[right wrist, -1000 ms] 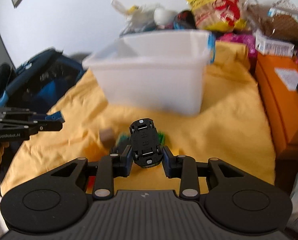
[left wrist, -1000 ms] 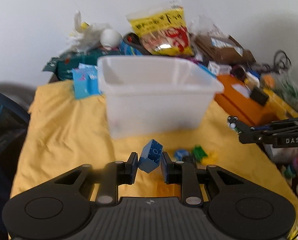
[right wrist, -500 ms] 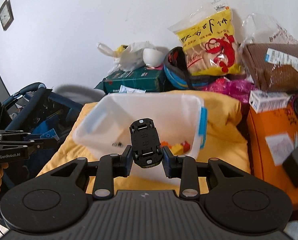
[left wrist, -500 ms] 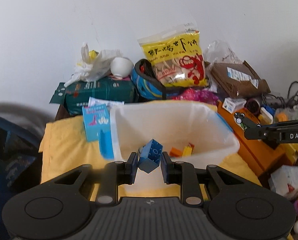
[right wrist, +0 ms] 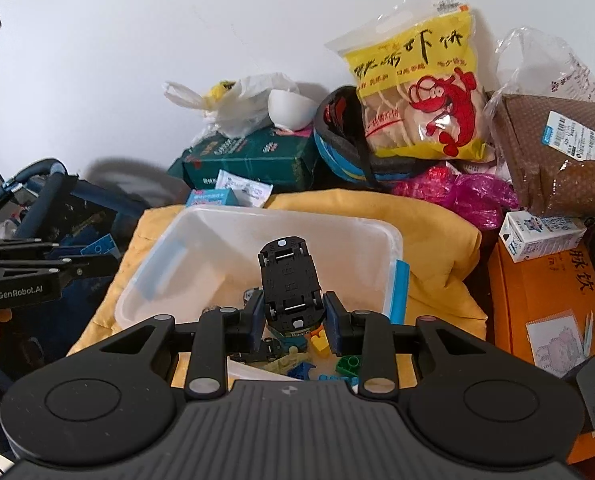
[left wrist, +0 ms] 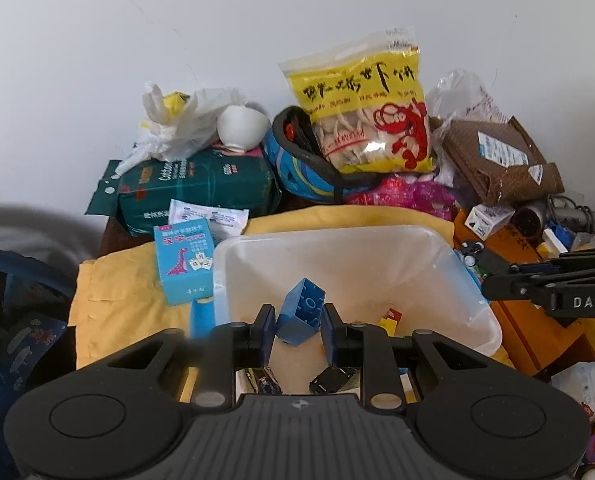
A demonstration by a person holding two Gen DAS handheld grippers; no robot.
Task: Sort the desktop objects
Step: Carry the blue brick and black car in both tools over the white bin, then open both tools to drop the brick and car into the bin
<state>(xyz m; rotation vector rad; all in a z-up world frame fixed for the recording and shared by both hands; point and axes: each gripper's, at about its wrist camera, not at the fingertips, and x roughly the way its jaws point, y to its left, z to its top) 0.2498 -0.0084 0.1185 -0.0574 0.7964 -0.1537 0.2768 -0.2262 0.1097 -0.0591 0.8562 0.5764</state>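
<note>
Where "DAS" marks it, the right tool [right wrist: 293,320] clamps a toy car [right wrist: 289,284]

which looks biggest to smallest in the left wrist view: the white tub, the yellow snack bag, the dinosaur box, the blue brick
1. white tub
2. yellow snack bag
3. dinosaur box
4. blue brick

The brick sits closest to the camera, held in the left gripper, so it is really smaller than it looks.

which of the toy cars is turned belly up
The black toy car held in the right gripper, its underside and axles facing the camera; the others lie loose in the bin.
</note>
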